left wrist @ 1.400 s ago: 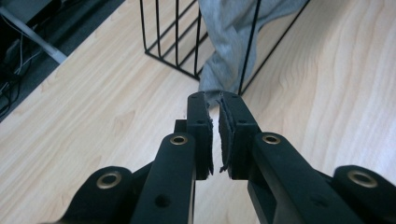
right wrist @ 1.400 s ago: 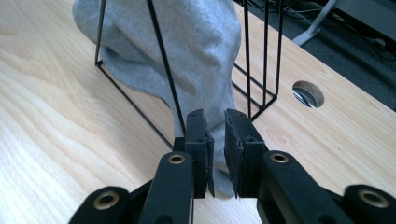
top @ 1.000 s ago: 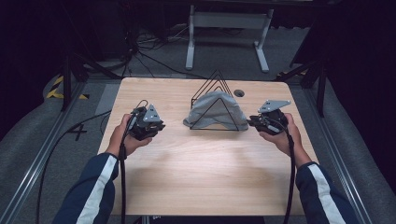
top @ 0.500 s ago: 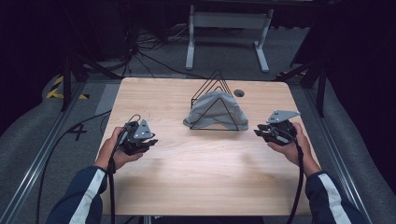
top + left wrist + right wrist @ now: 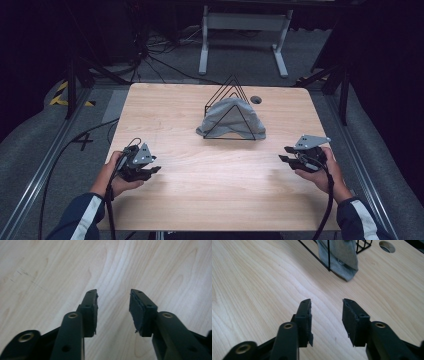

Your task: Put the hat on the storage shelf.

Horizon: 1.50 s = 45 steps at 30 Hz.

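Cloth: grey cloth (image 5: 231, 120) is draped over the black wire rack (image 5: 232, 107) at the middle-far part of the desk (image 5: 210, 195); it hangs down both sides of the triangular frames, its lower edges resting on the wood.
Rack: upright, just beside the round cable hole (image 5: 256, 99) in the desk.
Left tool: left tool (image 5: 150, 171) sits low at the near left of the desk, well apart from the cloth; its jaws are spread with nothing between them, and the left gripper view has bare wood under them (image 5: 113, 302).
Right tool: right tool (image 5: 286, 154) is at the near right, also well apart from the rack; jaws spread and empty, pointing toward a corner of the cloth and the rack's base wire in the right gripper view (image 5: 325, 306).
Done: judging by how things lie, the cloth is already hung on the rack and neither tool touches it.
Left: nothing obvious remains beyond a possible straightening of the drape; both tools look parked at the near edge.
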Available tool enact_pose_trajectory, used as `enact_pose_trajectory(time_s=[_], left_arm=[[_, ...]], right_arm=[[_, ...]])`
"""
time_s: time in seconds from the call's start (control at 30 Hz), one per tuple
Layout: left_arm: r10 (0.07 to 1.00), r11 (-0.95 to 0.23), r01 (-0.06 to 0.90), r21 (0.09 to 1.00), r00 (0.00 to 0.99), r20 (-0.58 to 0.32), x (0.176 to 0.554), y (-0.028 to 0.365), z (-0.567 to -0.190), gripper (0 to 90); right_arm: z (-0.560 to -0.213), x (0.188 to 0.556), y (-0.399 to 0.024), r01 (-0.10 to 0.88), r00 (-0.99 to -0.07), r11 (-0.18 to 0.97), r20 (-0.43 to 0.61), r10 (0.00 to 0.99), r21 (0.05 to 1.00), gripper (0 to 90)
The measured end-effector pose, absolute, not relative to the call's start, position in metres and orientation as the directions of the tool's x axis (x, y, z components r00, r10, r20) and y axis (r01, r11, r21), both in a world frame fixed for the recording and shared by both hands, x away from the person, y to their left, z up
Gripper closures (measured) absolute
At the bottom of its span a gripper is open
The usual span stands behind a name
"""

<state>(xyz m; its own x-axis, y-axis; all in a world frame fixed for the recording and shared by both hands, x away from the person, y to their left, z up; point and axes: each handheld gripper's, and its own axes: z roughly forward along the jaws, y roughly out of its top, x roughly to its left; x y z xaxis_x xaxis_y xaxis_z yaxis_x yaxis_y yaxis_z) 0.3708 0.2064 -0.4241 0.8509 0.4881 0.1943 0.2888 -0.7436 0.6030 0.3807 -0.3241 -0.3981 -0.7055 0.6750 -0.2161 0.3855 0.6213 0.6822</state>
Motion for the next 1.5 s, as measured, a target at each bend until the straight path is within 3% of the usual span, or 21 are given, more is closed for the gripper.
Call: enact_pose_trajectory(time_s=[0.3, 0.63, 0.93, 1.5], left_arm=[[0.531, -0.724, 0.34, 0.6, 0.83, 0.169, 0.352, 0.225, -0.443, 41.3], [0.59, -0.648, 0.411, 0.641, 0.803, 0.081, 0.336, 0.244, -0.465, 27.4], [0.639, -0.546, 0.468, 0.695, 0.769, -0.016, 0.326, 0.256, -0.479, 20.3], [0.669, -0.513, 0.477, 0.714, 0.743, -0.016, 0.324, 0.257, -0.483, 14.8]], right_arm=[[-0.416, 0.356, -0.35, 0.411, -0.688, 0.597, -0.195, 0.699, 0.689, 46.6], [-0.444, 0.333, -0.375, 0.488, -0.646, 0.522, -0.112, 0.755, 0.7, 38.9], [-0.466, 0.317, -0.39, 0.516, -0.608, 0.42, -0.027, 0.794, 0.747, 29.9], [-0.467, 0.316, -0.391, 0.538, -0.564, 0.396, -0.032, 0.825, 0.744, 23.1]])
